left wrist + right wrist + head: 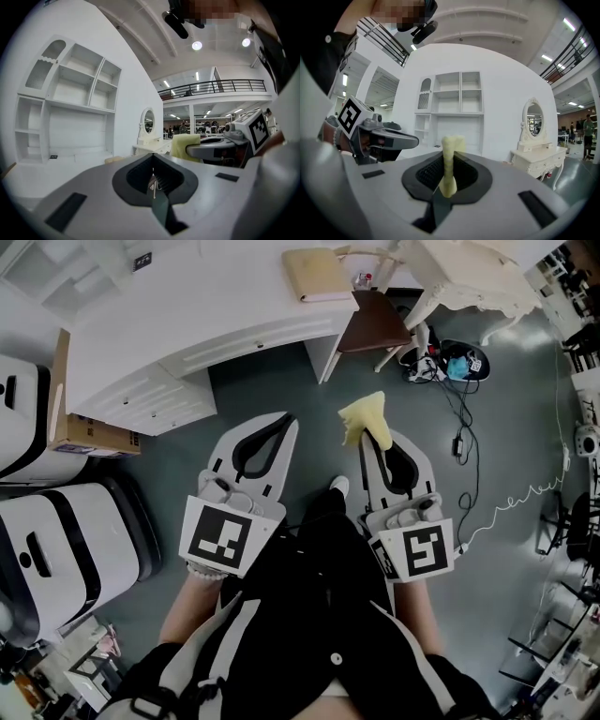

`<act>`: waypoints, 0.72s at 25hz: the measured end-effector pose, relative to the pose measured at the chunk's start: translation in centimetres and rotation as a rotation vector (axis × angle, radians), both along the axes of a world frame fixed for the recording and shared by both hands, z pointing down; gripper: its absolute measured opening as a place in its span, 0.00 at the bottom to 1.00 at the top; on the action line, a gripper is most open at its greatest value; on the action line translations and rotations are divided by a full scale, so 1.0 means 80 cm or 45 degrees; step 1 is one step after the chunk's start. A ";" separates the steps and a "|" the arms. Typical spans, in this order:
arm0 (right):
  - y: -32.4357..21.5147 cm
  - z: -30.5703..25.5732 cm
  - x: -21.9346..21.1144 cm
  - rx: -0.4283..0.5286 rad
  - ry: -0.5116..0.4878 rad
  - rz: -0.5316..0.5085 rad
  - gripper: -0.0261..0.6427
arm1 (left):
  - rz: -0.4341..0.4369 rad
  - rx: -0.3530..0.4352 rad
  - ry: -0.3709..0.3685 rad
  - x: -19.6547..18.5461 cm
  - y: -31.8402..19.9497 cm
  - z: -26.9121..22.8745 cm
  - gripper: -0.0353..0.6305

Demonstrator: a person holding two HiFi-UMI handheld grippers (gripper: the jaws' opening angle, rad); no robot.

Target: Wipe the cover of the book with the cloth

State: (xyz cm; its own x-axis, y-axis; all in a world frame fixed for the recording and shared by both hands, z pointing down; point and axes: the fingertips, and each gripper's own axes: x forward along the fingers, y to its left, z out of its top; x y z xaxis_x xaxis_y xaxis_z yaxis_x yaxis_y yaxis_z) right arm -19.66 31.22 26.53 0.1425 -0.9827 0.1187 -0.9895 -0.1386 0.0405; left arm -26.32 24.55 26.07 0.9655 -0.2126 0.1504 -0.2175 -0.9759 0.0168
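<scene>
On the white counter, at its right-hand end, the book lies flat with its tan cover up. It is well apart from both your grippers, which are over the floor short of the counter's front edge. Your right gripper has its fingers pinching the yellow cloth, and a loose fold of it stands up past the tips. Your left gripper has its fingers pressed together with nothing between them. Judge the cloth as light, soft and limp: it will drape and bunch instead of pushing back, so wipe with the free fold and keep the hard tips off the cover. The grip sits low on the cloth, which looks secure enough, though a thin pinch can slip when dragged. The book will likely be stiff and fairly light, and it may skate on the smooth counter under a stroke. If it slides, press your closed left gripper on the corner nearest the counter's front edge, and wipe away from that corner.
</scene>
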 end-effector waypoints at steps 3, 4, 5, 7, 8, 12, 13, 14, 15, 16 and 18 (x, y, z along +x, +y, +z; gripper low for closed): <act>0.011 -0.003 0.044 0.000 0.014 -0.017 0.09 | -0.014 0.008 -0.004 0.046 0.011 -0.002 0.06; 0.015 -0.003 0.059 -0.002 0.019 -0.025 0.09 | -0.020 0.010 0.000 0.061 0.015 -0.004 0.06; 0.019 -0.004 0.074 -0.003 0.024 -0.032 0.09 | -0.026 0.011 0.004 0.075 0.019 -0.006 0.06; 0.024 -0.006 0.101 -0.001 0.028 -0.049 0.09 | -0.041 0.011 0.007 0.101 0.026 -0.009 0.06; 0.026 -0.006 0.113 0.003 0.029 -0.060 0.09 | -0.050 0.014 0.007 0.112 0.030 -0.010 0.06; 0.032 -0.010 0.154 0.018 0.035 -0.113 0.09 | -0.105 0.026 0.014 0.152 0.039 -0.014 0.06; 0.033 -0.009 0.164 0.018 0.038 -0.128 0.09 | -0.120 0.029 0.019 0.162 0.041 -0.015 0.06; 0.033 -0.008 0.174 0.018 0.040 -0.144 0.09 | -0.134 0.033 0.025 0.171 0.042 -0.016 0.06; 0.034 -0.007 0.182 0.020 0.042 -0.161 0.09 | -0.146 0.039 0.028 0.180 0.044 -0.015 0.06; 0.035 -0.006 0.191 0.022 0.042 -0.177 0.09 | -0.156 0.045 0.029 0.188 0.047 -0.015 0.06; 0.036 -0.006 0.207 0.030 0.043 -0.204 0.09 | -0.176 0.051 0.027 0.203 0.052 -0.014 0.06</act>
State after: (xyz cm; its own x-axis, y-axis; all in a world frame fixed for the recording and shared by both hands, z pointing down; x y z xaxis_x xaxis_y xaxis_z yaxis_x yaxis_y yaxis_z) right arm -3.13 34.07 26.06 -0.0125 -0.9955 0.0935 -0.9972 0.0193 0.0725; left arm -10.10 28.70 24.98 0.9294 -0.3493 0.1191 -0.3500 -0.9366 -0.0156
